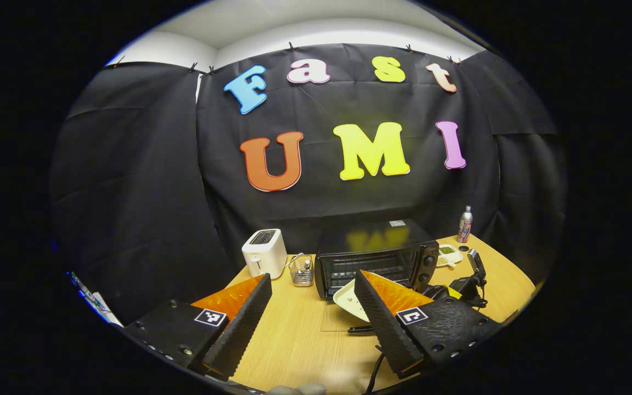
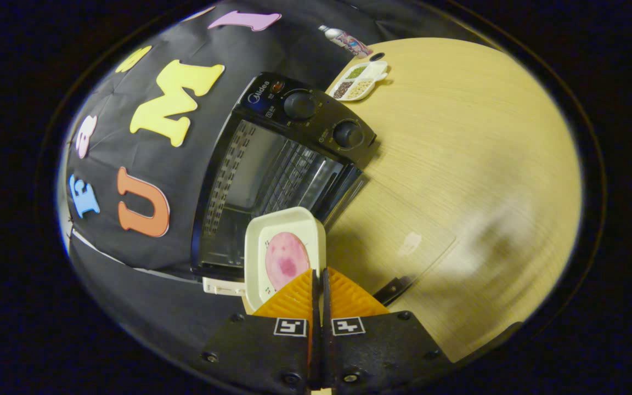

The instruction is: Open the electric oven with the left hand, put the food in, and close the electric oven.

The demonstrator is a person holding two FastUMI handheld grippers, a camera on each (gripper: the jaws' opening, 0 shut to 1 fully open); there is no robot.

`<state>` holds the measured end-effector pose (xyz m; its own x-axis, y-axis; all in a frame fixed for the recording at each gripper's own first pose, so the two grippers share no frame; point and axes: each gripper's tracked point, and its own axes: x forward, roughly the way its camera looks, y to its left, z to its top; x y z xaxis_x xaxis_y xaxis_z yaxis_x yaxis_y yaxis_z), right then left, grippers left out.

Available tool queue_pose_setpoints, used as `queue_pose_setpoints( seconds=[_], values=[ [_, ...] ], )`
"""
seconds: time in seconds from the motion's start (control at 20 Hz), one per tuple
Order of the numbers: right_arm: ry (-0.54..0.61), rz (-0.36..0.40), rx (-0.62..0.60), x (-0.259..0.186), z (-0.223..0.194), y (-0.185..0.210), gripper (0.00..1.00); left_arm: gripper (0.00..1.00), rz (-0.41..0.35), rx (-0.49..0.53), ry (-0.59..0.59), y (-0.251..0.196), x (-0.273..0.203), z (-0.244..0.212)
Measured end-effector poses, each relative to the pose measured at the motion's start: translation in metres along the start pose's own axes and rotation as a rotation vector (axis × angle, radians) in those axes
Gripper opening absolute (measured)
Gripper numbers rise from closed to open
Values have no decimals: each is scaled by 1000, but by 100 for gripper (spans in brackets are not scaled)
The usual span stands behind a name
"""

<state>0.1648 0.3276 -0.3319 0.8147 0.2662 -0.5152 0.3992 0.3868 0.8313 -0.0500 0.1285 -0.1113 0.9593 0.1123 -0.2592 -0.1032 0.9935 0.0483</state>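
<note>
The oven (image 2: 272, 164) stands on the wooden table (image 2: 469, 142) with its glass door (image 2: 393, 230) dropped flat, its mouth open toward the right gripper (image 2: 319, 280). That gripper's fingers are pressed together on the near rim of a white tray (image 2: 283, 230), which holds a pink slice of food (image 2: 286, 260); the tray's long axis runs from the gripper toward the oven's opening, its far end at the threshold. In the left gripper view, the left gripper (image 1: 313, 299) hangs with fingers spread wide and nothing between them, back from the oven, with a white toaster (image 1: 264, 252) left of the oven.
</note>
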Motion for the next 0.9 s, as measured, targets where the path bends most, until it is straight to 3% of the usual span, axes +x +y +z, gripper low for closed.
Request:
queue_pose_setpoints(
  seconds=[0.45,0.5,0.65,0.7,0.85,0.9],
  values=[
    [-68,24,48,58,55,31,0,96,45,24,39,21,24,-18],
    [-86,38,51,64,63,36,4,97,54,17,41,24,29,-18],
    [-113,128,45,79,79,54,2,97,69,-12,46,27,36,-19],
    [-110,148,34,82,81,59,7,97,72,-18,50,27,38,-19],
    [-100,207,-10,79,81,73,7,97,76,-21,49,28,37,-18],
    [-98,225,-26,72,82,75,11,97,77,-22,48,29,36,-18]
  ],
)
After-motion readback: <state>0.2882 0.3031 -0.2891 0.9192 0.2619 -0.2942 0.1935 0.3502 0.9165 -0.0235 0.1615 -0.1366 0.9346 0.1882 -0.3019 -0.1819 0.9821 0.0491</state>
